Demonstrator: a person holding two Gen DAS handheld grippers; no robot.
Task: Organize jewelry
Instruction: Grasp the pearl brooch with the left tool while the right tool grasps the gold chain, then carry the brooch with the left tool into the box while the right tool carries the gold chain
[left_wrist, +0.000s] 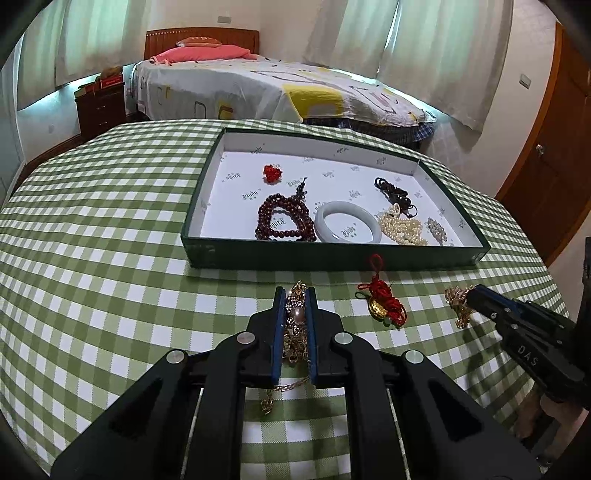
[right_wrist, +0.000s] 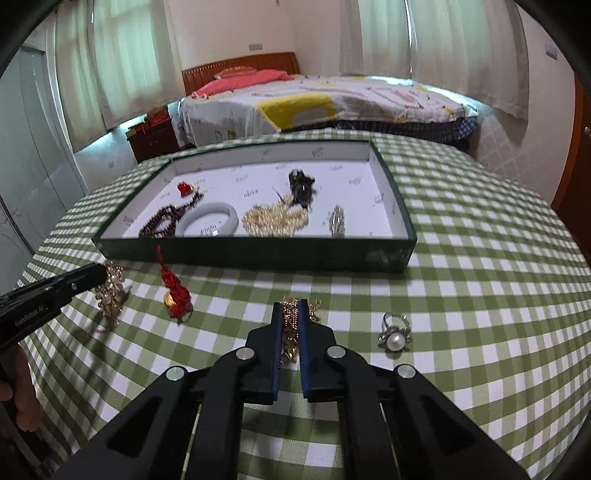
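Note:
A dark green tray (left_wrist: 332, 258) (right_wrist: 258, 254) with a white floor sits on the checked table. In it lie a red bead bracelet (left_wrist: 284, 219), a white jade bangle (left_wrist: 347, 223), a pearl strand (left_wrist: 402, 229), a dark cord piece (left_wrist: 393, 192), a small red charm (left_wrist: 272, 172) and a silver brooch (left_wrist: 437, 228). My left gripper (left_wrist: 294, 295) is shut on a gold necklace with a pearl pendant (left_wrist: 295, 317), also visible in the right wrist view (right_wrist: 110, 291). My right gripper (right_wrist: 291, 308) is shut on a gold chain (right_wrist: 290, 325), seen too in the left wrist view (left_wrist: 458, 301).
A red knotted charm with a gold ingot (left_wrist: 384, 304) (right_wrist: 177, 291) lies on the cloth before the tray. A pearl ring (right_wrist: 394, 332) lies to the right of my right gripper. A bed (left_wrist: 277, 92) and a nightstand (left_wrist: 99, 107) stand behind the table.

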